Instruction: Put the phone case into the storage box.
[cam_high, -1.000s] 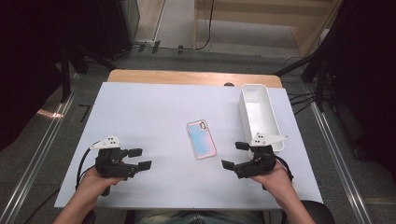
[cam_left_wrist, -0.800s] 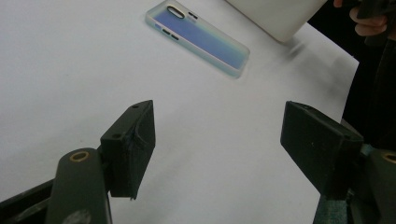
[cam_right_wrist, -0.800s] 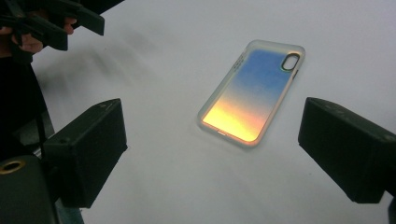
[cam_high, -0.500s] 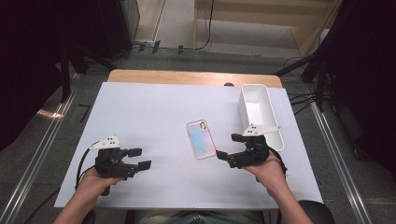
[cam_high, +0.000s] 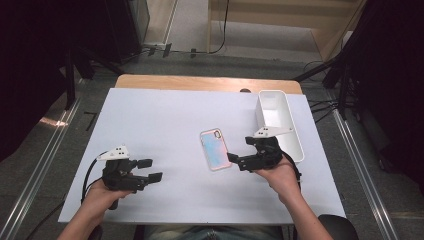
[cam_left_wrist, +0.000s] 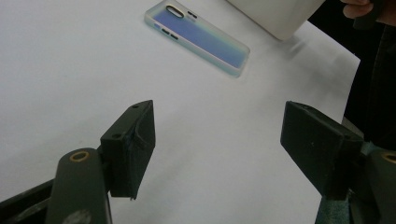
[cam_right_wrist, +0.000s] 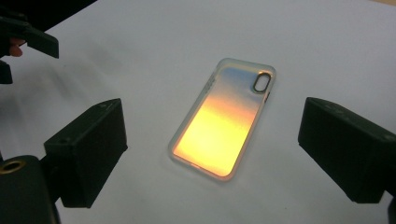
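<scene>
Iridescent and glossy, the translucent-rimmed phone case (cam_high: 215, 149) lay flat on the white tabletop (cam_high: 165, 120), back upward, its camera cutout at the end away from you; in your right gripper view it glowed orange and silver (cam_right_wrist: 225, 123), in your left gripper view it read blue-violet (cam_left_wrist: 200, 38). Your right gripper (cam_high: 239, 155) sat just beside the case's right edge in the high view, black jaws spread apart and pointing at it; whether a jaw tip touched the rim could not be told from above; the right gripper view showed the case lying between the two spread jaws and a little ahead of them, neither pad pressing on it. Your left gripper (cam_high: 149, 170) rested near the table's near-left part, well apart from the case, jaws also spread with nothing between them; its own view looked across bare tabletop toward the case. A white rectangular plastic bin (cam_high: 278, 120) stood to the right of the case, close behind your right hand (cam_high: 279, 175); a strip of wooden table edge (cam_high: 200, 82) showed beyond the white surface.
</scene>
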